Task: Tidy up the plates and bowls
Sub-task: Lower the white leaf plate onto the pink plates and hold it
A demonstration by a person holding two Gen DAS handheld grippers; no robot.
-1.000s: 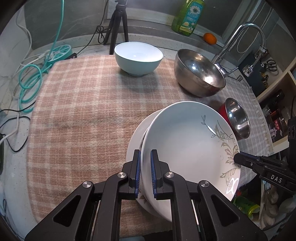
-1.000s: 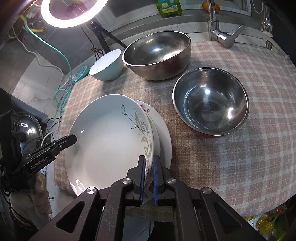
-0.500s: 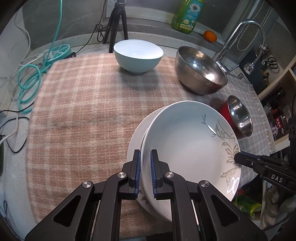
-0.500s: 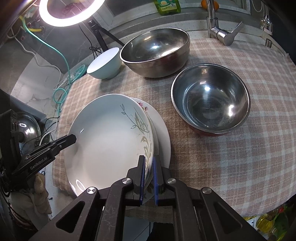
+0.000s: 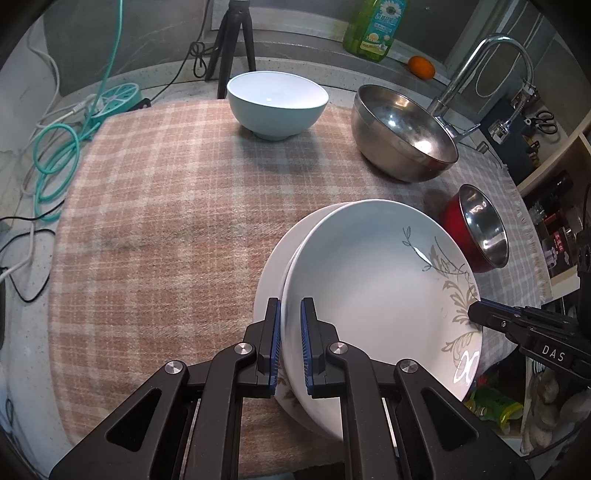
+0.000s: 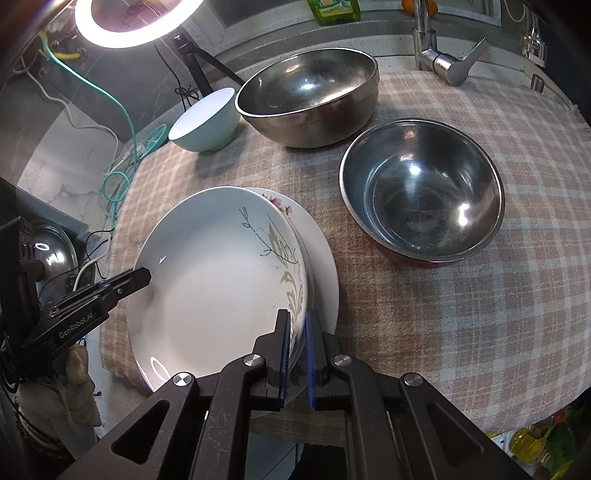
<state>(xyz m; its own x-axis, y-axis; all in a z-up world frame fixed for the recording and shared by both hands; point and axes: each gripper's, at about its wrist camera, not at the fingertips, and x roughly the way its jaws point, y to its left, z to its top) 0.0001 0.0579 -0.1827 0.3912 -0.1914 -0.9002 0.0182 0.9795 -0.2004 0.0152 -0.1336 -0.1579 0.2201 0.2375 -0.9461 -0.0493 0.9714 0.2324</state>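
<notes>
A white deep plate with a grey leaf pattern (image 5: 373, 280) (image 6: 218, 280) sits on a flatter white plate with pink flowers (image 5: 273, 258) (image 6: 321, 251) near the front edge of the checked cloth. My left gripper (image 5: 290, 314) is shut on the deep plate's left rim. My right gripper (image 6: 295, 325) is shut on its right rim and shows in the left wrist view (image 5: 476, 308). A light blue bowl (image 5: 277, 105) (image 6: 207, 122), a large steel bowl (image 5: 400, 134) (image 6: 308, 96) and a smaller red-sided steel bowl (image 5: 480, 229) (image 6: 421, 192) stand behind.
A tap (image 5: 480, 70) (image 6: 439, 55) rises at the back right with a green soap bottle (image 5: 373, 26) and an orange (image 5: 421, 67). A tripod (image 5: 231, 48) and turquoise cable (image 5: 55, 158) lie at the back left. The cloth's front edge (image 6: 295, 417) is under my grippers.
Both views have shifted slightly, so the bowls sit a little farther off. The plates and both grips look unchanged.
</notes>
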